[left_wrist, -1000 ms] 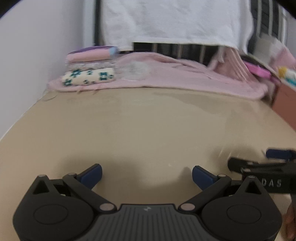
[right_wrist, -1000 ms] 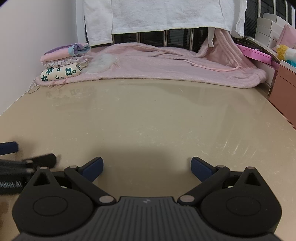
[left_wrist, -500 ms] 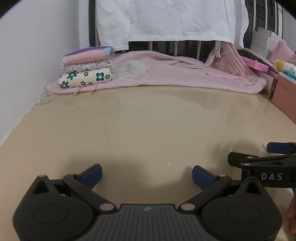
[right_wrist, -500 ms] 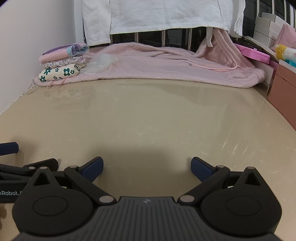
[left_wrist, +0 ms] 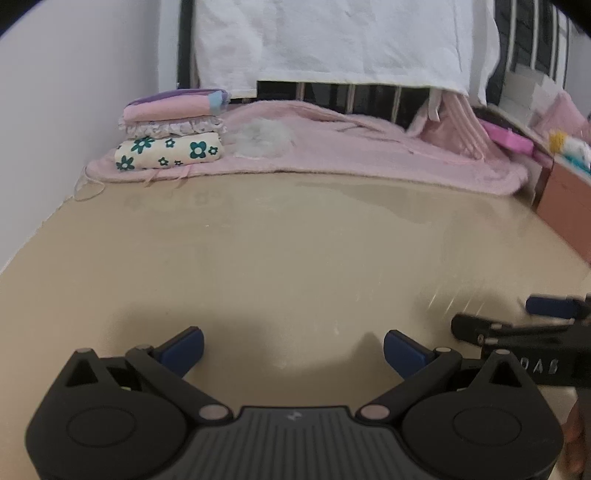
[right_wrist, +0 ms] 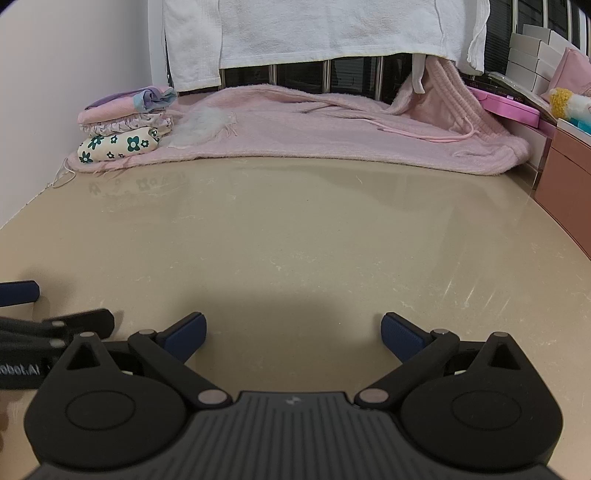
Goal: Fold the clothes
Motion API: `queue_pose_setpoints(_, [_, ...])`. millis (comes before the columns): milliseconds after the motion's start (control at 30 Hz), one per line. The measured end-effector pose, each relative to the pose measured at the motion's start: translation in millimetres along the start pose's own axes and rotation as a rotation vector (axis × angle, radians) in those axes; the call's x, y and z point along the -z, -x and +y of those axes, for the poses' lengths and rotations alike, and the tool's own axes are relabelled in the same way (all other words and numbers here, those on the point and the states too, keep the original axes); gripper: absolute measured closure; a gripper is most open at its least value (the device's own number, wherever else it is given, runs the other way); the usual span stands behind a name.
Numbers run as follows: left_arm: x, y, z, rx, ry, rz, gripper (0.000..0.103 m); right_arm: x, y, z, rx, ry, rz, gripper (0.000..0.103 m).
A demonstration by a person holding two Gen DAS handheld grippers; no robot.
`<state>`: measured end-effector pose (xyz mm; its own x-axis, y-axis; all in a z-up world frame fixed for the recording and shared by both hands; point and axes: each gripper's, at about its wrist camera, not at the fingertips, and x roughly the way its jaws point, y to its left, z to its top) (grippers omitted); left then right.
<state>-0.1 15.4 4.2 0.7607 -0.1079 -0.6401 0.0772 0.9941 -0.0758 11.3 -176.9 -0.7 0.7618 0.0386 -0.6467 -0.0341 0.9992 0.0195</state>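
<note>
Now both sets of tongs hover low over the beige surface [right_wrist: 295, 229], side by side and close together. The left tongs [left_wrist: 293, 349] are spread wide with nothing between the blue pads, and the right tongs [right_wrist: 291, 332] are spread just as wide and just as empty. From the left wrist view, the right tongs poke in at the right edge; from the right wrist view, the left tongs show at the left edge.

The landmark here is the pink fleece garment [right_wrist: 332, 129], spread flat along the far edge of the surface. On its left end sits a stack of folded clothes [right_wrist: 122, 125]: a cream piece with dark green flowers at the bottom, a frilled one in the middle, a pink and lilac one on top. Just right of that stack, a fluffy white patch [right_wrist: 201, 125] lies on the garment.

Above the garment hangs a white towel [right_wrist: 325, 29] over dark railings. Past the garment's right end stands a salmon-coloured cabinet [right_wrist: 565, 173], with a flat pink box [right_wrist: 513, 107] and white boxes [right_wrist: 535, 59] behind it; what they hold is hidden. A yellow and white plush thing [right_wrist: 565, 101] rests on top of the cabinet.
</note>
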Motion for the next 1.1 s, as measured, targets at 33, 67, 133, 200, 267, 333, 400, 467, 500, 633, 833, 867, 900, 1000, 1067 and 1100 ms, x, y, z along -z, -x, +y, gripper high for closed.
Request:
queue_pose_setpoints(33, [0.2, -0.2, -1.2, -0.008, -0.001, -0.001, 0.0, 0.0, 0.0, 0.0, 0.0, 0.0, 0.0, 0.001])
queue_pose_setpoints(67, [0.2, -0.7, -3.4, -0.021, -0.01, 0.002, 0.0, 0.1, 0.0, 0.0, 0.0, 0.0, 0.0, 0.001])
queue_pose_setpoints(133, [0.5, -2.1, -7.7, -0.048, -0.025, 0.005, 0.0, 0.1, -0.2, -0.1, 0.001, 0.0, 0.0, 0.001])
queue_pose_setpoints(200, [0.2, -2.8, -8.5, -0.059, -0.023, 0.005, 0.0, 0.0, -0.2, -0.8, 0.003, -0.007, -0.001, 0.001])
queue_pose_setpoints(267, [0.0, -3.0, -8.1, -0.066, -0.013, 0.001, 0.0, 0.1, -0.2, -0.6, 0.004, -0.008, -0.001, 0.001])
queue_pose_setpoints(333, [0.5, -3.1, -7.9, -0.076, 0.001, -0.009, 0.0, 0.4, 0.0, -0.8, 0.002, -0.01, -0.003, 0.001])
queue_pose_setpoints(400, [0.8, -3.4, -9.1, -0.092, -0.001, -0.007, 0.0, 0.5, 0.2, -2.6, -0.001, -0.015, -0.004, 0.001])
queue_pose_setpoints(467, [0.5, -4.4, -11.5, -0.109, -0.012, -0.001, 0.0, 0.6, 0.1, -3.7, 0.01, -0.022, -0.004, 0.001])
queue_pose_setpoints(500, [0.4, -4.9, -12.5, -0.117, -0.015, 0.001, 0.0, 0.6, 0.1, -4.1, 0.015, -0.024, -0.003, 0.001])
queue_pose_setpoints(633, [0.5, -4.4, -13.1, -0.121, -0.013, 0.002, 0.0, 1.8, 1.2, -4.8, 0.02, -0.021, -0.002, 0.001])
queue_pose_setpoints(833, [0.9, -4.1, -14.1, -0.122, -0.013, 0.002, 0.0, 4.0, 3.8, -4.8, 0.018, -0.014, -0.001, 0.001])
queue_pose_setpoints(867, [1.0, -4.1, -14.1, -0.122, -0.013, 0.002, 0.0, 4.1, 4.0, -5.0, 0.017, -0.014, 0.0, 0.001])
queue_pose_setpoints(900, [1.0, -4.1, -14.1, -0.121, -0.013, 0.002, 0.0, 4.2, 4.2, -5.2, 0.017, -0.013, 0.0, 0.001])
queue_pose_setpoints(1000, [0.8, -4.2, -13.6, -0.12, -0.014, 0.002, 0.0, 4.2, 4.2, -4.9, 0.013, -0.01, 0.0, 0.001])
queue_pose_setpoints(1067, [0.5, -4.4, -13.8, -0.119, -0.015, 0.002, 0.0, 3.9, 4.1, -4.1, 0.011, -0.008, 0.0, 0.001])
queue_pose_setpoints(1100, [0.6, -4.3, -14.3, -0.119, -0.015, 0.002, 0.0, 3.9, 4.1, -3.8, 0.011, -0.007, 0.0, 0.001])
